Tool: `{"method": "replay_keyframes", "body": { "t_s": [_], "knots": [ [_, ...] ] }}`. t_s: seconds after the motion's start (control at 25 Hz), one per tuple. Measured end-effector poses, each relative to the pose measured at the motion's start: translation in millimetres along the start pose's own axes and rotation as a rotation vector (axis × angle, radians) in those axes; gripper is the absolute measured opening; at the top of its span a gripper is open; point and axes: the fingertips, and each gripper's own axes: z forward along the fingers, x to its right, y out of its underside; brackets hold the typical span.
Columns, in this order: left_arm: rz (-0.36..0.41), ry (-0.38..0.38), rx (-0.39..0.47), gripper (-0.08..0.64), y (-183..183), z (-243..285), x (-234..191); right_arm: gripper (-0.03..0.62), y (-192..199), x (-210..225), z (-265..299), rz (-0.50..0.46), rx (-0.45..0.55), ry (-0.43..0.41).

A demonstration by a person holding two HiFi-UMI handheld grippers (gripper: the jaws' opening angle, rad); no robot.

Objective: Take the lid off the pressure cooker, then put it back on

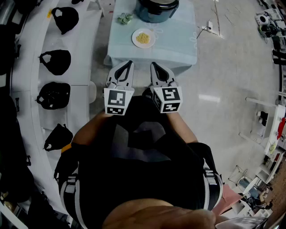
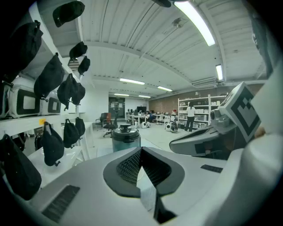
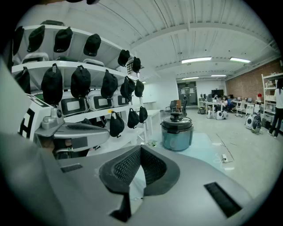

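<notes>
The pressure cooker, teal with a dark lid and a knob on top, stands at the far end of a table under a pale blue cloth. The lid sits on the pot. Both grippers hover side by side before the table's near edge, well short of the cooker. My left gripper is shut with nothing in it, and my right gripper is shut and empty too. The cooker shows straight ahead beyond the left gripper's closed tips, and the right gripper's tips are closed the same way.
A white plate of yellow food and a small green bundle lie on the cloth in front of the cooker. White shelves with black bags run along the left. A cable and socket lie on the floor to the right.
</notes>
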Motion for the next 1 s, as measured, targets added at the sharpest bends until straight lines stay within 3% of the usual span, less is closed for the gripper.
{"method": "replay_keyframes", "body": {
  "t_s": [1.0],
  "knots": [
    [-0.040,0.018,0.032,0.008,-10,41,-35,0.015,-23,24,42,-0.016,0.014,0.036]
  ]
}}
